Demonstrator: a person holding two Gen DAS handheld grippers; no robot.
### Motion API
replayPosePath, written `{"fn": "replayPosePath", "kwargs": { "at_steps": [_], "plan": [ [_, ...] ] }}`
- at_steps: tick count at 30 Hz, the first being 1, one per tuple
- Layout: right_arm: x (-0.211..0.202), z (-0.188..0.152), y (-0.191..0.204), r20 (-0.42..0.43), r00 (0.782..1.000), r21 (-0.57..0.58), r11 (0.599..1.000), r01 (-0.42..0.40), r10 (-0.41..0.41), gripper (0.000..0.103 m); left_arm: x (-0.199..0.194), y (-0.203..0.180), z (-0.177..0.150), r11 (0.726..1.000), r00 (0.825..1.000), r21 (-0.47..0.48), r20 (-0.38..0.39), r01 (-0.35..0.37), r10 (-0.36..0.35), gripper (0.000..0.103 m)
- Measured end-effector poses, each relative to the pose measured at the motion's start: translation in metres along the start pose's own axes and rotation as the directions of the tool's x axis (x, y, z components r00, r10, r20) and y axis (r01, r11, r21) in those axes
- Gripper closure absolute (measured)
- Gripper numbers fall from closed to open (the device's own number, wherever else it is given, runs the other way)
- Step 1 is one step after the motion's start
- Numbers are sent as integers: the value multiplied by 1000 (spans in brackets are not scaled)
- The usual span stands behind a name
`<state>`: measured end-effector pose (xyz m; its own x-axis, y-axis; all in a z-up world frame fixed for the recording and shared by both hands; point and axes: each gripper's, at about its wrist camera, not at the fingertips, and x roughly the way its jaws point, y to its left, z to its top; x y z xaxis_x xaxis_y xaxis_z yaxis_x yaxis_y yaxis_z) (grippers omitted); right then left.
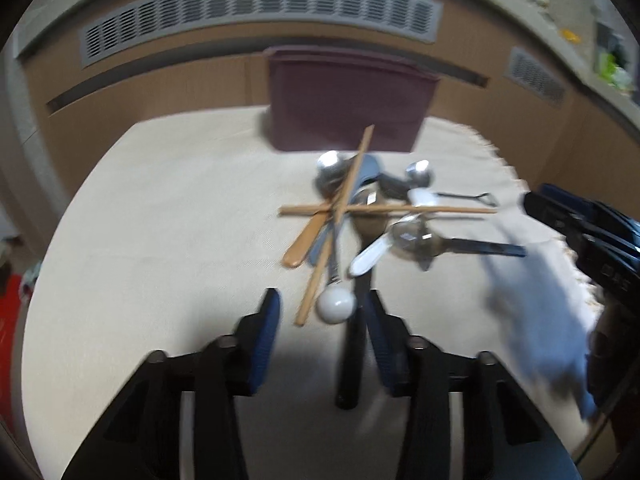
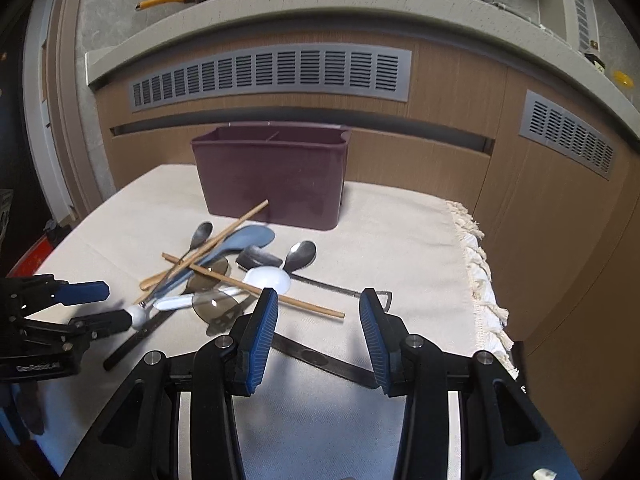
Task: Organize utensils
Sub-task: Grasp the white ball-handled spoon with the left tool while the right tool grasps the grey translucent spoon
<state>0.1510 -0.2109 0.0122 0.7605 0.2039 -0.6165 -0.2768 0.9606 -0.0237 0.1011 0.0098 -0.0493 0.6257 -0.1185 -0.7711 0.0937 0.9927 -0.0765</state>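
Utensils lie in a crossed heap [image 2: 224,276] on the cloth-covered tabletop [image 2: 400,240], just in front of the maroon caddy [image 2: 272,176] that should take them. The left gripper [image 1: 324,312] reaches in low, jaws apart around the white ball-ended handle [image 1: 336,306], probably lining up a grip. The right gripper [image 2: 319,308] hovers over the pile's near edge, jaws wide and empty.
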Motion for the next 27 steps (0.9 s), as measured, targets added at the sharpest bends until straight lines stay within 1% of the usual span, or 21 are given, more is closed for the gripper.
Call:
{"fn": "replayPosePath", "kwargs": {
  "at_steps": [1,3,8,12,14,15,16,17,18,19,20,21,22,24,26,27],
  "plan": [
    [1,-1,-1,-3,1000,0,1000,-1,1,64,3,-1,1,1000,1000,-10,-9,-10,10,74],
    [4,-4,-4,-18,1000,6,1000,-4,4,64,6,-4,3,1000,1000,-3,-19,-11,11,75],
    [6,-11,-11,-39,999,8,1000,-5,5,65,15,-9,10,1000,999,-13,-41,24,-24,75],
    [6,-14,-17,-53,999,16,1000,-10,11,65,19,-9,12,999,999,-22,-39,24,-25,75],
    [5,-14,-16,-54,998,10,1000,-18,18,65,18,-6,13,999,998,-28,-37,40,-41,81],
    [5,-13,-15,-54,998,-1,999,-32,32,65,15,-2,15,998,997,-32,-35,63,-64,81],
    [6,-11,-13,-58,997,-15,999,-50,49,65,10,3,18,996,997,-34,-12,77,-77,81],
    [6,-8,-9,-68,993,-45,994,-98,95,65,-1,8,24,998,997,-23,33,66,-65,81],
    [8,-4,-4,-87,981,-91,980,-179,171,65,-6,10,28,999,997,-11,56,50,-49,81],
    [9,-2,-1,-99,972,-121,967,-225,214,65,-16,15,36,1000,995,8,95,13,-14,81],
    [13,2,4,-129,955,-173,942,-289,269,65,-20,18,39,1000,994,11,113,2,-3,81],
    [18,4,10,-163,940,-221,917,-331,300,66,-25,25,45,1000,991,5,132,-3,2,81],
    [22,5,15,-186,932,-253,901,-353,313,66,-29,30,50,1000,990,-7,143,3,-2,81],
    [38,5,27,-263,904,-330,849,-412,337,67,-35,38,58,1000,987,-19,160,12,-9,81],
    [52,4,36,-321,889,-371,820,-436,327,69,-40,42,65,1000,984,-17,176,12,-9,81],
    [58,4,38,-335,886,-388,809,-441,322,71,-43,44,66,1000,984,-14,180,13,-10,81]
  ]
}}
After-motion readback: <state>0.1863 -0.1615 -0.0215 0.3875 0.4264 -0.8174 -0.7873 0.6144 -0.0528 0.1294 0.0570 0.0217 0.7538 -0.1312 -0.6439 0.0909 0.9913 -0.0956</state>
